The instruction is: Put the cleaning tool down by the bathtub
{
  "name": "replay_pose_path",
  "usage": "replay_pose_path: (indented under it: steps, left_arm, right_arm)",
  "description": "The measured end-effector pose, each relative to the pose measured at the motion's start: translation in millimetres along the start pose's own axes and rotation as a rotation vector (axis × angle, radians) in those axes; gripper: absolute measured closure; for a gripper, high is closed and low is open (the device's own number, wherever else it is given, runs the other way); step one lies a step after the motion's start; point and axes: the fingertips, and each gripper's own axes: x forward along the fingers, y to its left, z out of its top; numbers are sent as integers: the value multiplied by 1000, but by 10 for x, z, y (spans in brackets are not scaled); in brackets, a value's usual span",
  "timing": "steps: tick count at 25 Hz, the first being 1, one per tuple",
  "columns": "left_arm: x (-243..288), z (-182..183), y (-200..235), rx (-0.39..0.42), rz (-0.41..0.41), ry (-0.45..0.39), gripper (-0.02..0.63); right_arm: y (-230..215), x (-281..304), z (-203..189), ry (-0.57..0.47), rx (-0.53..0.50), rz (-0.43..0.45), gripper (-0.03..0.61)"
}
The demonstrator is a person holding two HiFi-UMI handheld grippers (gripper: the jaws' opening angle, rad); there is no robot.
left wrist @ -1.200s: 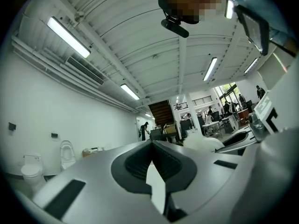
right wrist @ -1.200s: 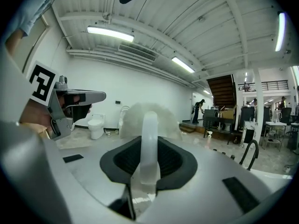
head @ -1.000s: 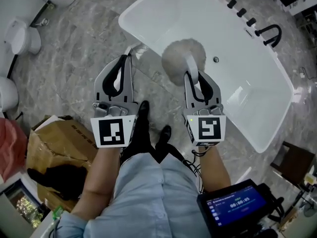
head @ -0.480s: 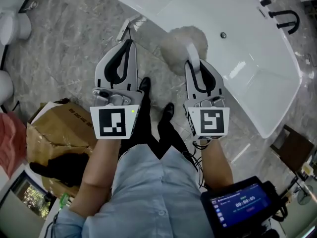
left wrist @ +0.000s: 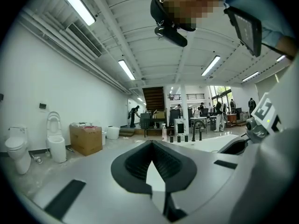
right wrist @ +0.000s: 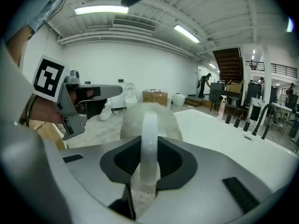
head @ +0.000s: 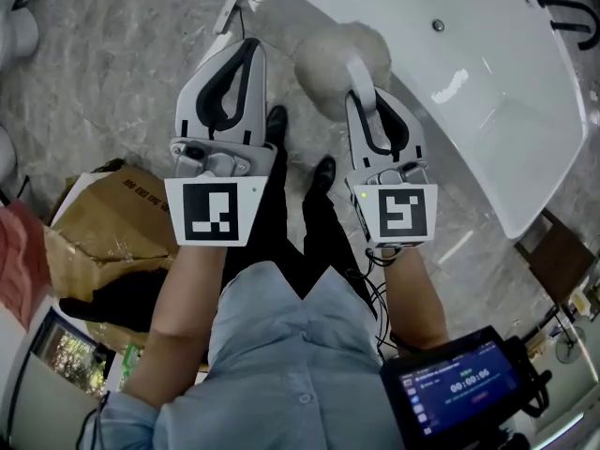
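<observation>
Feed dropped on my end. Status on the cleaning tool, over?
Left hand-held gripper shut, empty. Right hand-held gripper shut on cleaning tool, fluffy head at the bathtub rim, not yet set down. Person's shoes on the floor close by.

Grey veined marble floor across upper left of head view, brown cardboard box at left edge, dark wooden furniture at right edge. In left gripper view: plain white wall at left, long ceiling strip lights above, white toilets and a second box at lower left, dark staircase at centre, bright windows at right.
</observation>
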Motion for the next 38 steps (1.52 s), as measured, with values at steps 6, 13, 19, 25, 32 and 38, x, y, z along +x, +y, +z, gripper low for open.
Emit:
replay_pose_path:
  steps: [6, 13, 19, 25, 32, 38]
  left_arm:
    - [89, -424, 108, -18, -28, 26, 600]
    - [301, -869, 210, -46, -23, 56, 600]
    - [451, -1191, 263, -40, -37, 77, 600]
    - [588, -1568, 352, -59, -29, 100, 600]
    - [791, -2043, 284, -67, -65, 112, 600]
    - [875, -2633, 279, -70, -72, 139, 600]
  right_arm:
    - [141, 271, -415, 67, 10, 24, 483]
    - [117, 601, -752, 111, 24, 26, 483]
    - [151, 910, -964, 119, 28, 47, 483]
    - [145, 1149, -1317, 176, 23, 76, 483]
    - [46, 1463, -1734, 209, 29, 94, 483]
    - [61, 1747, -2267, 230, 40, 112, 483]
